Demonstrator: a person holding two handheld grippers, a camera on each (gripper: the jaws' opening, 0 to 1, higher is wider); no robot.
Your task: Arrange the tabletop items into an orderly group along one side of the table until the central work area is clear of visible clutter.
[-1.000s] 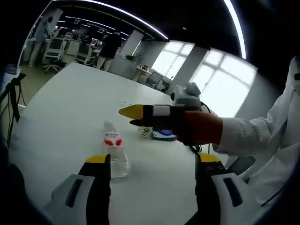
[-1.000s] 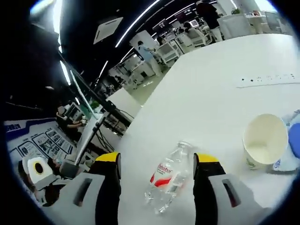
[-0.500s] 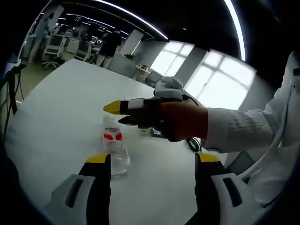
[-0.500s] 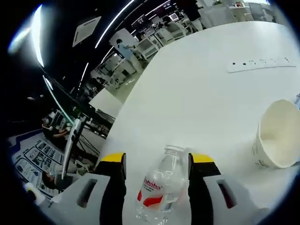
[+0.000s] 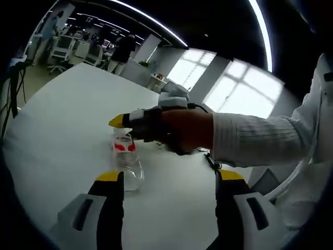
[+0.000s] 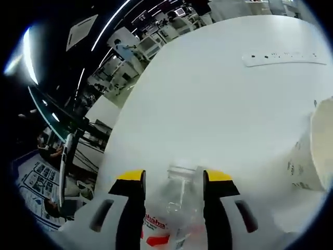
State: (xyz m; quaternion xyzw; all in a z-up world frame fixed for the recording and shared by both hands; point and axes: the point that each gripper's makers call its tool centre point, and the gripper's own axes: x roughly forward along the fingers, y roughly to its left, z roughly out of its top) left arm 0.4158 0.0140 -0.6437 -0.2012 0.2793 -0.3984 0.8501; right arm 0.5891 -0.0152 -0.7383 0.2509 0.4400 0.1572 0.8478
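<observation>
A clear water bottle [image 5: 128,167] with a red-and-white label stands on the white table [image 5: 62,120], just ahead of my left gripper [image 5: 169,178], which is open with nothing between its jaws. My right gripper [image 5: 120,128], held by a gloved hand, reaches in from the right over the bottle's top. In the right gripper view the bottle [image 6: 174,203] fills the gap of my right gripper [image 6: 174,178]; both jaws sit against its sides. A white paper cup [image 6: 321,151] lies on its side at the right edge.
A white power strip [image 6: 283,56] lies farther across the table. The person's white sleeve [image 5: 260,146] spans the right of the left gripper view, with a dark cable [image 5: 210,162] under it. Office desks and people stand beyond the table's far edge.
My right gripper has moved in over the bottle and its jaws have narrowed onto it. The left gripper has stayed open and nearly still.
</observation>
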